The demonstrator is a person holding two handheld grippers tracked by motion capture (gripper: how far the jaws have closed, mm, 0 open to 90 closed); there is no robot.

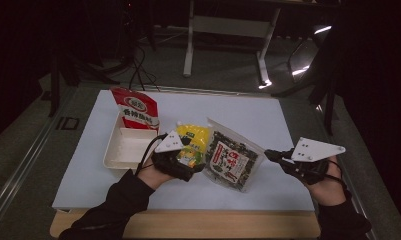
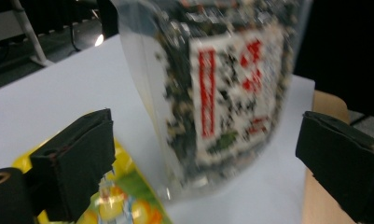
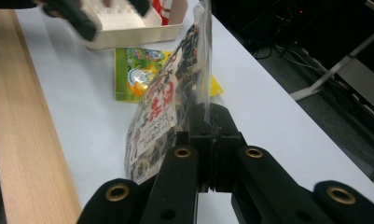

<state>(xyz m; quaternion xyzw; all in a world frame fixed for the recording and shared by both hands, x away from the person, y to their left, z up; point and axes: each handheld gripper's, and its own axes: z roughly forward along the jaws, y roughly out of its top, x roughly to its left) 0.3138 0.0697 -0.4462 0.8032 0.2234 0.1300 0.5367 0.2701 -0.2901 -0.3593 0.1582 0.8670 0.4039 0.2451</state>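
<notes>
Jaws of the right gripper [image 3: 208, 140] are clamped together on the clear edge of the seaweed bag [image 3: 168, 107], which rises tilted from the desk [image 3: 77, 116] in the right gripper view. Jaws of the left gripper [image 2: 203, 163] stand wide apart, with nothing between them but the blurred face of the same bag [image 2: 222, 88] farther off.

High view: the seaweed bag [image 1: 232, 161], a clear pouch with dark contents and a white and red label, lies right of centre on the white desk [image 1: 268, 117]; its right corner meets the tip of the right gripper [image 1: 269, 155], held in the person's right hand [image 1: 324, 176] under a grey three-cornered plate. The left gripper [image 1: 185, 156], in the left hand [image 1: 155, 175], sits over a yellow packet [image 1: 194, 136] that lies just left of the bag, its right edge under the bag's left edge. A shallow cream tray [image 1: 115, 150] stands just left of the left gripper, and a red and white packet [image 1: 137, 114] leans upright at the tray's far end.

Left gripper view: the yellow packet [image 2: 124, 200] shows low between the jaws, beside the left pad. Right gripper view: the yellow packet [image 3: 138, 72] lies flat beyond the bag, with the tray [image 3: 133, 30] behind it. A wooden strip [image 3: 31, 140] borders the desk on the person's side.
</notes>
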